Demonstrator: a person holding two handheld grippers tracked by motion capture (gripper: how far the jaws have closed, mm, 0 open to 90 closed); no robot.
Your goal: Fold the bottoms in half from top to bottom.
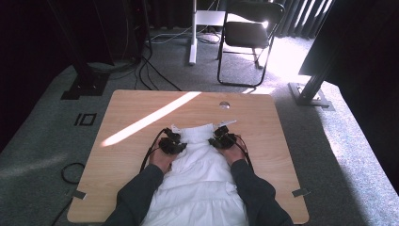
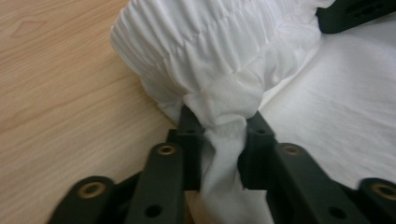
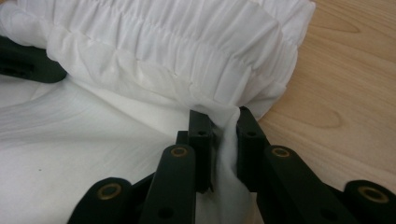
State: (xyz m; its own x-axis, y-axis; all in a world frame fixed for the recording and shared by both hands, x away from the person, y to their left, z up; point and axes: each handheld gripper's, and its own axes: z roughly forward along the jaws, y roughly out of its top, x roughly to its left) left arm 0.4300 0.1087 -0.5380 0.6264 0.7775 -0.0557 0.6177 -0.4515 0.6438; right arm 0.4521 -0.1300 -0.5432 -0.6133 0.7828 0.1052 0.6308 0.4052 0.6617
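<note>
Two grippers, both clamped on one white garment. I see it spread flat on the pale wood-grain tabletop, running from the near edge up toward the middle, between my forearms.

Left gripper: its black fingers are clenched on a bunched twist of cloth at the end of the gathered band. Fabric squeezes up between them in a soft knot (a thick pinch, several layers). From the high view it sits at the garment's far left corner.

Right gripper: fingers closed on a thinner fold just under the same band, at the far right corner.

Band texture: tight parallel ruching, elastic-looking, puffed into a rounded roll. Below it the cloth is smooth, matte, lightly creased, thin weave.

Fingers are hard matte black plastic, squared tips, brass-coloured rivets along the linkages.

Tabletop: rounded corners, a small round grommet hole near the far edge, a diagonal stripe of sunlight across the left half. Grey carpet around; a black folding chair stands beyond.
</note>
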